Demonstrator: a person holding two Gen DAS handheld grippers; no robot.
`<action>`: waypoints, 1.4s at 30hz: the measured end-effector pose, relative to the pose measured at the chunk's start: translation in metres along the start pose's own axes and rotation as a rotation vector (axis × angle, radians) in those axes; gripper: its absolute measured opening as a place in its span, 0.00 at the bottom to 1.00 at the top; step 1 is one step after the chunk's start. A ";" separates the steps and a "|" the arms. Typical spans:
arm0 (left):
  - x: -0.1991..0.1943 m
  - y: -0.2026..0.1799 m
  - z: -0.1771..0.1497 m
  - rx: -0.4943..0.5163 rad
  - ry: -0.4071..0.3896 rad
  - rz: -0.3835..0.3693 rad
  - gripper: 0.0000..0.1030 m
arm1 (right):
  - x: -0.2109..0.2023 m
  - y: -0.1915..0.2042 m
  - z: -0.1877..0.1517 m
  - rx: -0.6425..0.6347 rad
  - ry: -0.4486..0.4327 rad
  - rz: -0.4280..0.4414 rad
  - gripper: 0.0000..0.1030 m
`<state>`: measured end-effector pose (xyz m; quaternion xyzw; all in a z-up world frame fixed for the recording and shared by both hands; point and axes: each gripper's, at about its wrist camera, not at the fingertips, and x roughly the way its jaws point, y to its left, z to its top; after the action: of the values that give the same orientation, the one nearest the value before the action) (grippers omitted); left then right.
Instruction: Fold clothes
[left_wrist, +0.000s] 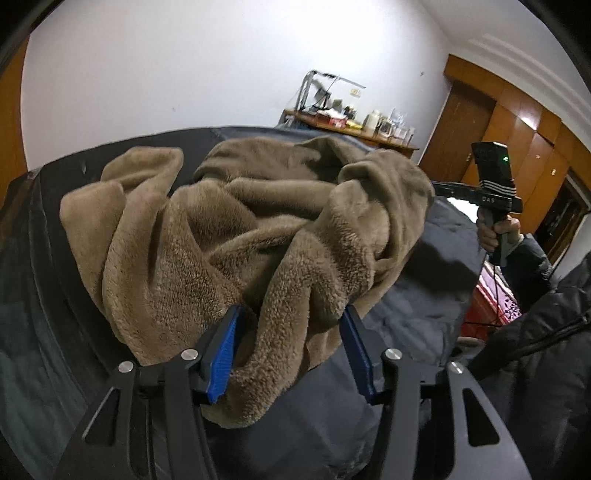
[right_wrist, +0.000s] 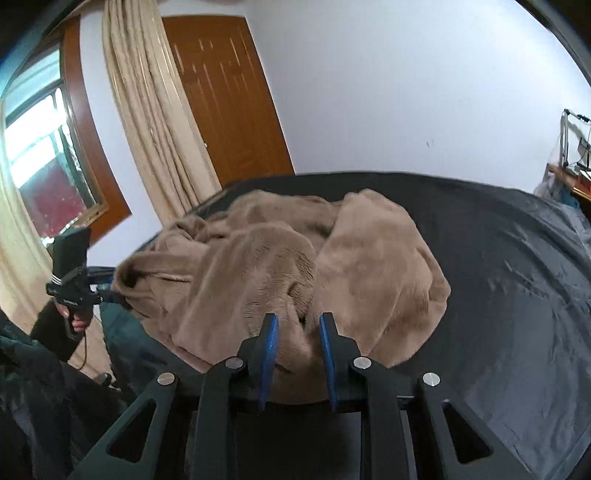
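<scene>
White walls (right_wrist: 388, 92) all round, plain and bare. Off to the right gripper's left, a wood-framed window (right_wrist: 40, 147) glows with daylight, a beige curtain (right_wrist: 155, 122) hanging beside it, then a brown wooden door (right_wrist: 225, 99). Ahead of the left gripper, a cluttered wooden side table (left_wrist: 354, 129) stands against the wall; wooden wardrobe panels (left_wrist: 517, 122) rise to its right.

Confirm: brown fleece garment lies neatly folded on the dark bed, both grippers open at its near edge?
Not folded. The fleece garment lies crumpled in a heap on the bed, as both wrist views show. Left gripper and right gripper are open at its near edge.
</scene>
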<state>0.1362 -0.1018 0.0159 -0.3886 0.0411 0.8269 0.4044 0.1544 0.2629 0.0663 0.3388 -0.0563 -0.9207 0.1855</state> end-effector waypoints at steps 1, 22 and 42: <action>0.000 0.000 -0.002 -0.003 0.005 0.005 0.57 | 0.000 0.001 0.004 -0.009 -0.003 -0.013 0.26; 0.000 0.008 -0.013 -0.026 0.004 0.035 0.57 | 0.111 0.038 0.074 -0.380 0.276 0.314 0.89; -0.002 -0.003 -0.014 0.026 -0.001 0.071 0.57 | -0.008 0.100 0.025 -0.414 -0.120 -0.378 0.23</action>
<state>0.1475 -0.1067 0.0086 -0.3811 0.0653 0.8403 0.3799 0.1744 0.1730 0.1128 0.2430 0.1859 -0.9493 0.0722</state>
